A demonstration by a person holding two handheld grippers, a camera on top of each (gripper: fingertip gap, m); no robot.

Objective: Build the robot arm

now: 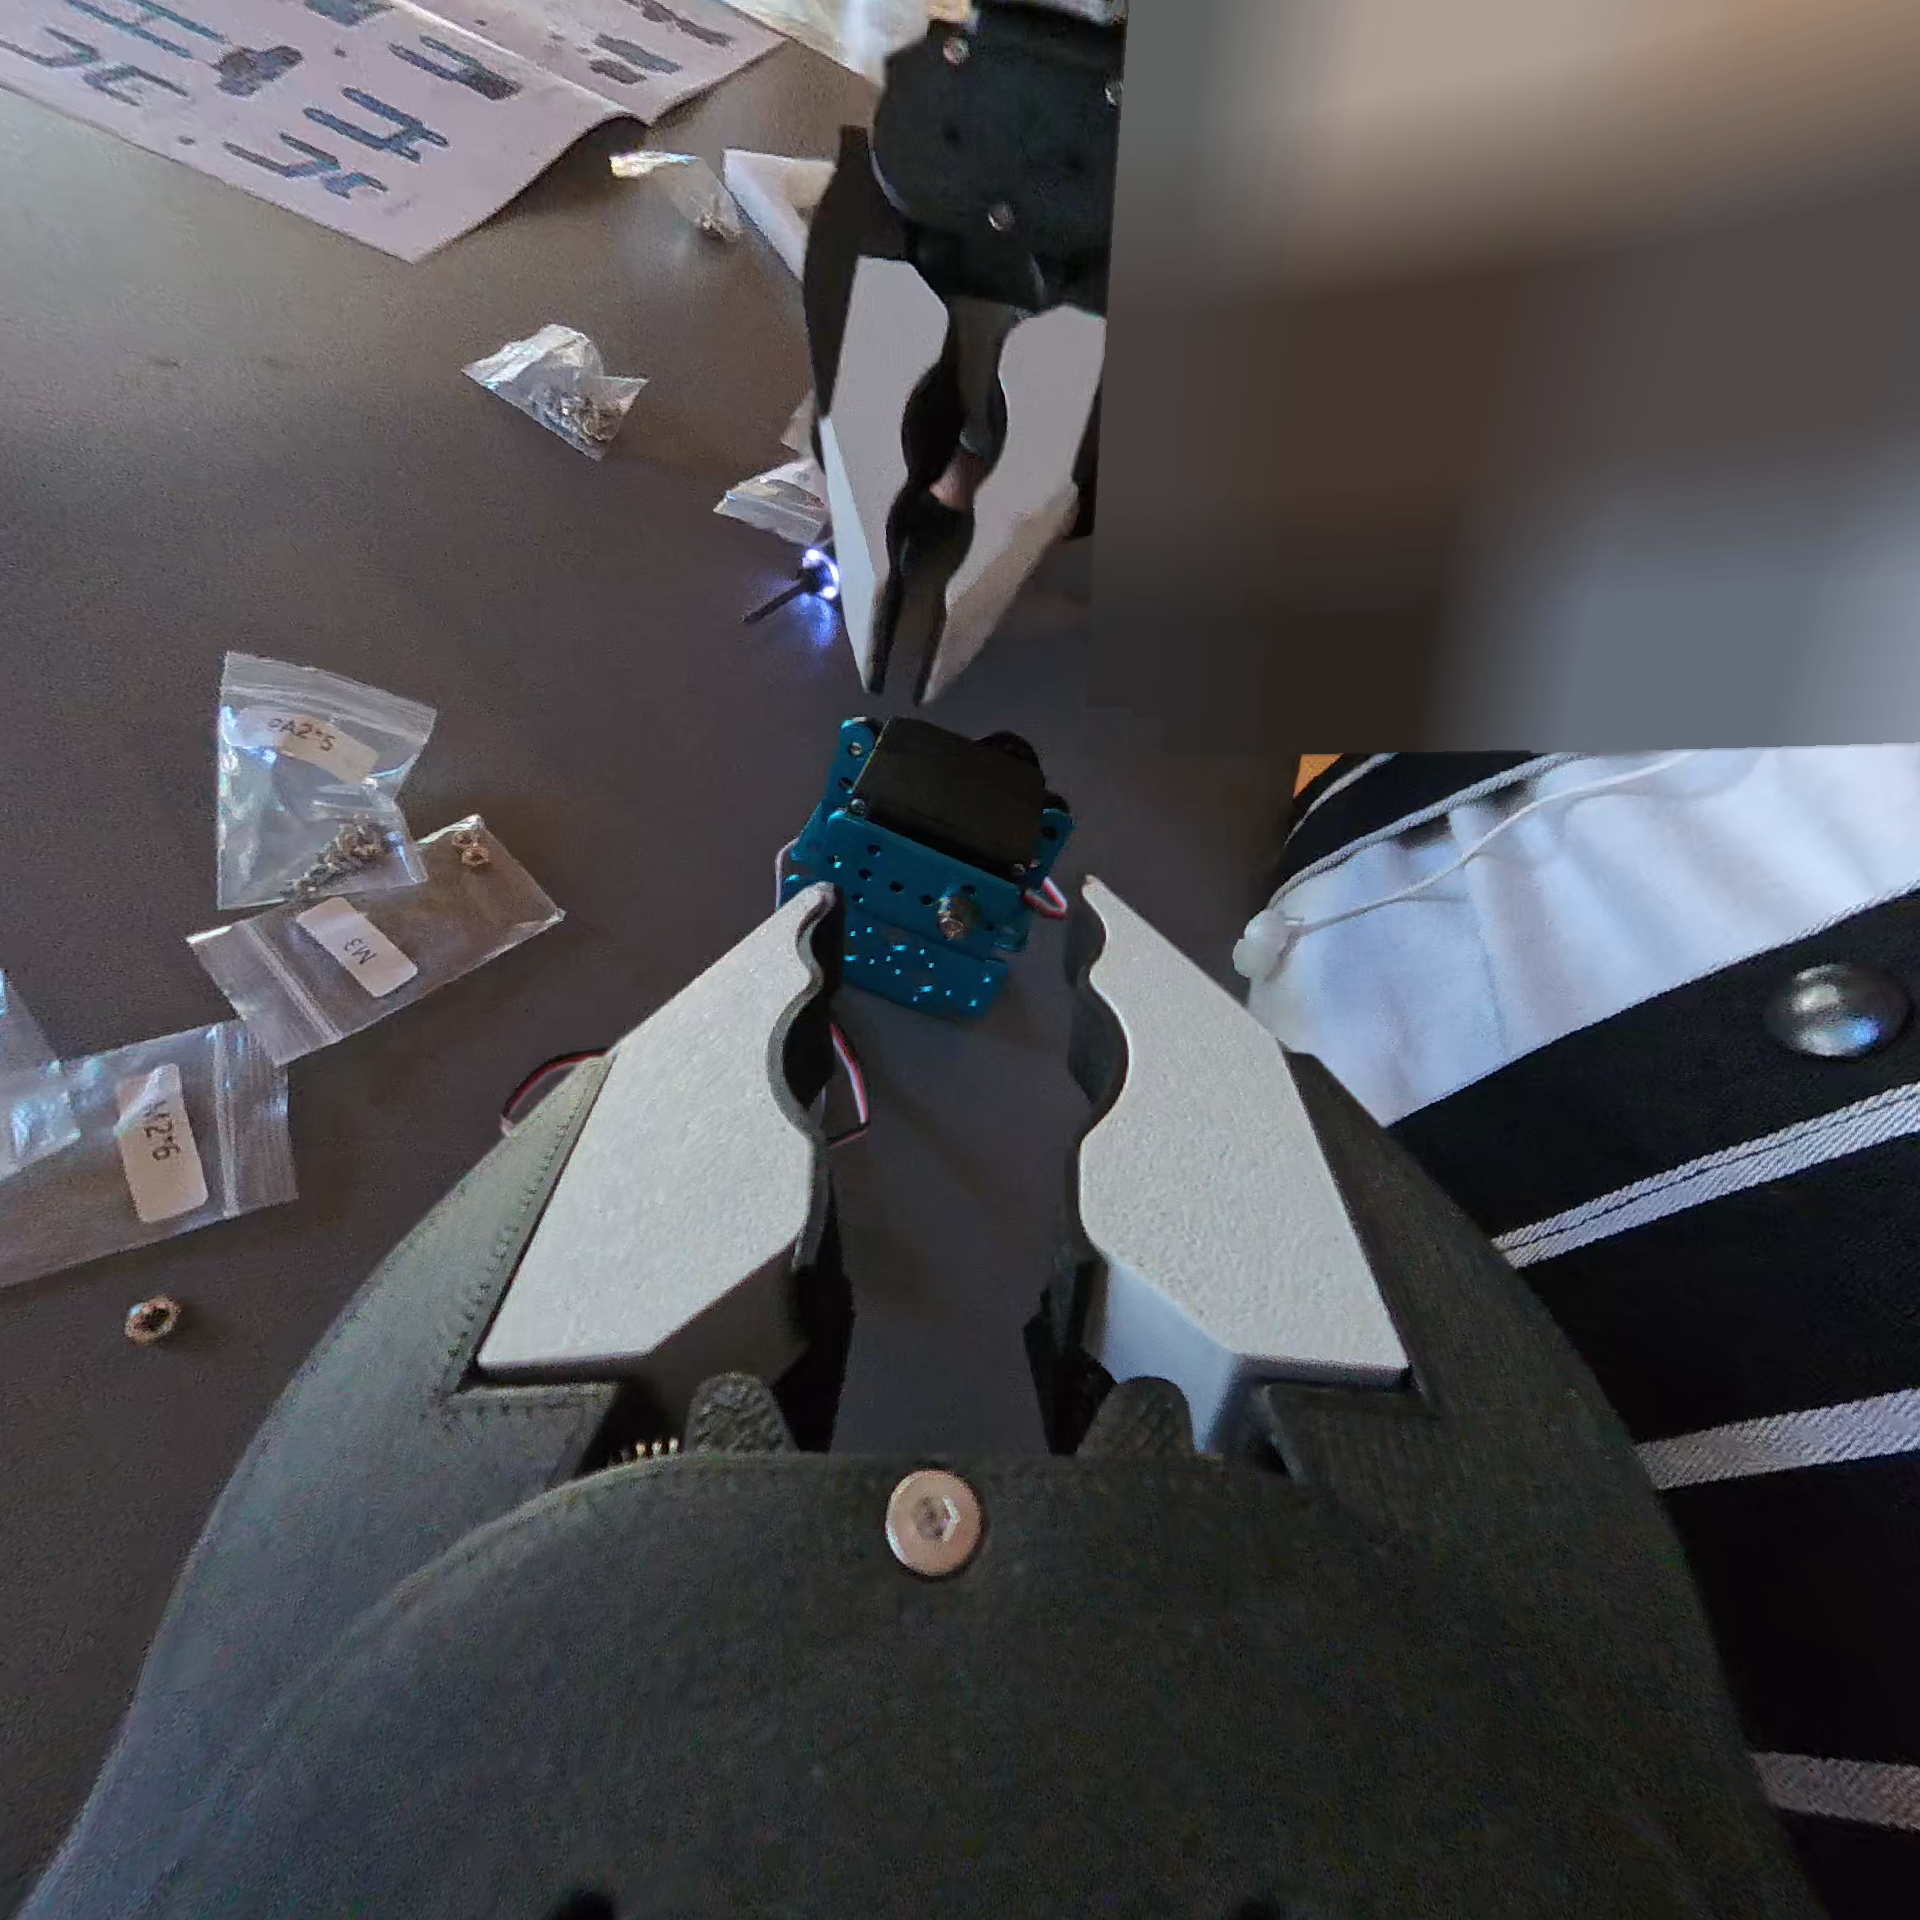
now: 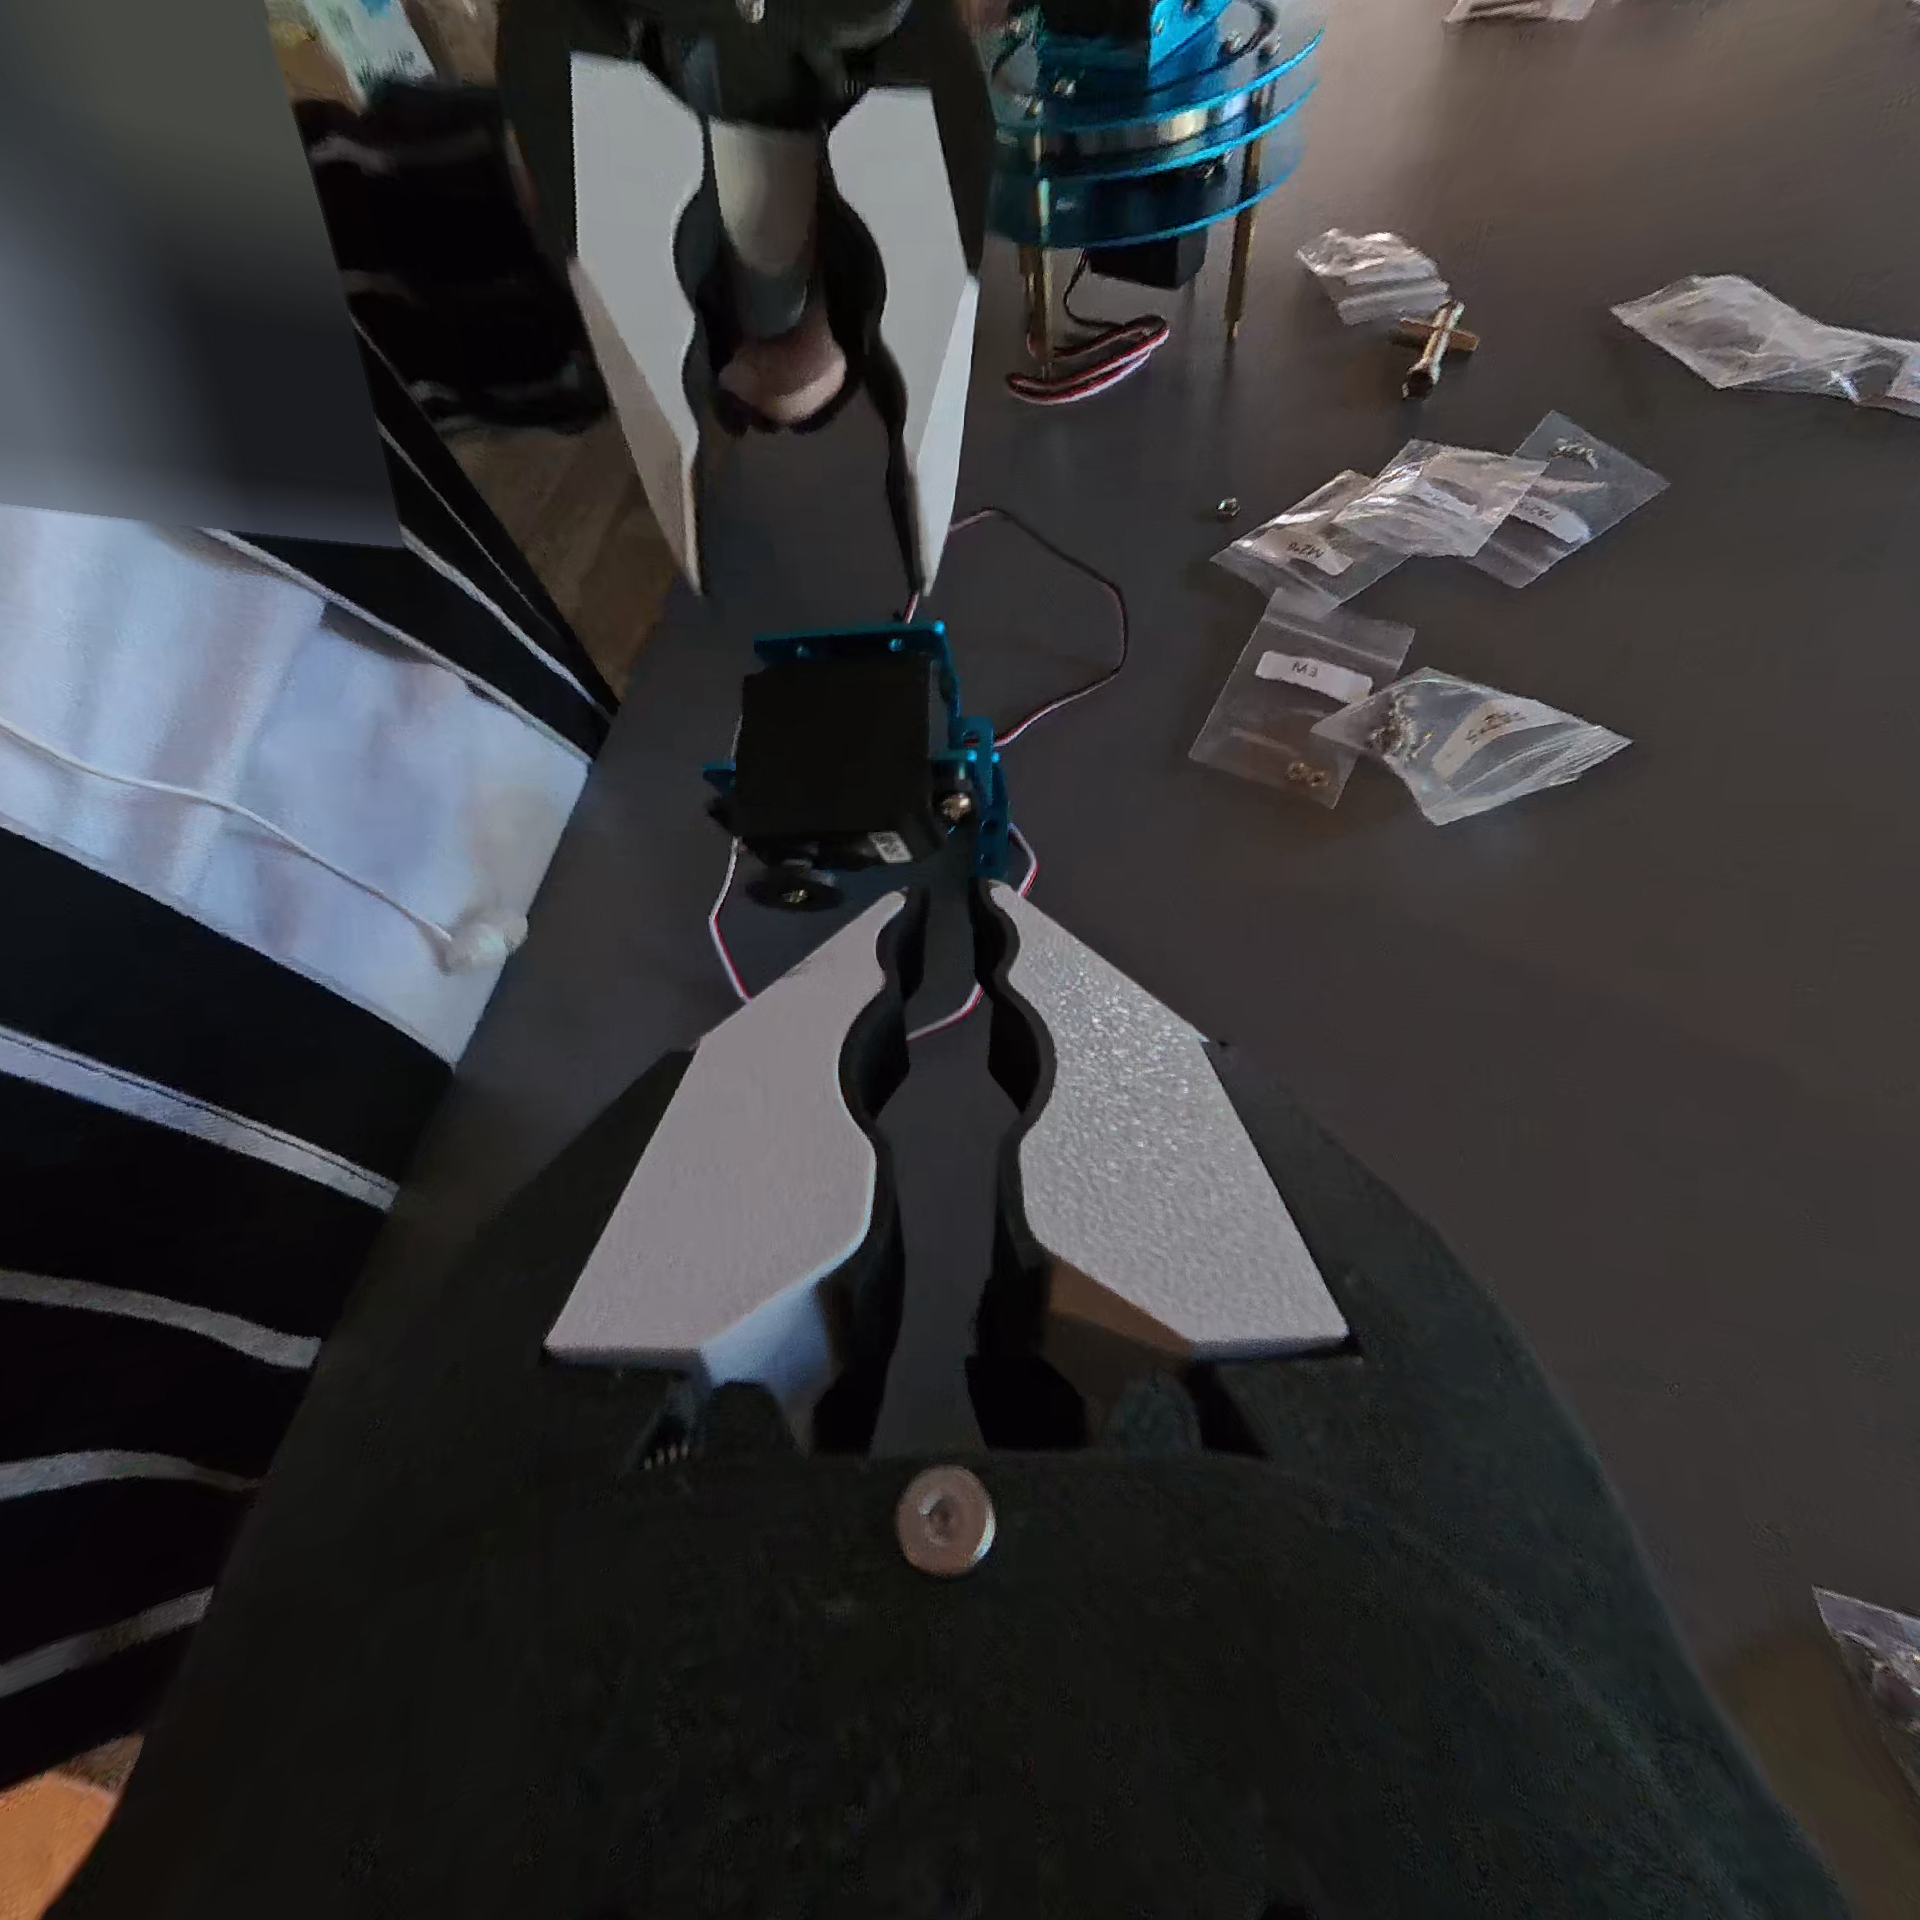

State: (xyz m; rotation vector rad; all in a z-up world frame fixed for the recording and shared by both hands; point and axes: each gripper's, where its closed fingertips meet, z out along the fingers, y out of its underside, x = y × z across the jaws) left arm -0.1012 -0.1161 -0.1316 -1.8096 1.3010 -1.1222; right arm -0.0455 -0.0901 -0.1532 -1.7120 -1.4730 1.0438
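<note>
A black servo in a blue metal bracket (image 1: 925,842) stands on the dark table (image 1: 623,582), with red and white wires trailing from it. My left gripper (image 1: 958,891) is open, its jaws on either side of the bracket's near end, and the left fingertip (image 1: 821,904) is against the blue plate. In the right wrist view the bracket (image 2: 852,727) sits just ahead of my right gripper (image 2: 948,899), which is closed to a narrow gap on the thin blue side plate (image 2: 989,821). The right gripper (image 1: 902,686) also shows from the far side in the left wrist view.
Several small clear bags of screws (image 1: 312,800) (image 2: 1382,717) lie scattered. A loose nut (image 1: 154,1320), a printed sheet (image 1: 364,94), a cross wrench (image 2: 1439,338) and a round blue acrylic platform on legs (image 2: 1143,135) are here too. A person's striped garment (image 2: 208,935) is at the table edge. My right fingertips sit around 8 cm from my left ones. The bracket (image 2: 852,727) is about equally far from each gripper, around 4 cm. It is also in sight in the left wrist view (image 1: 931,773).
</note>
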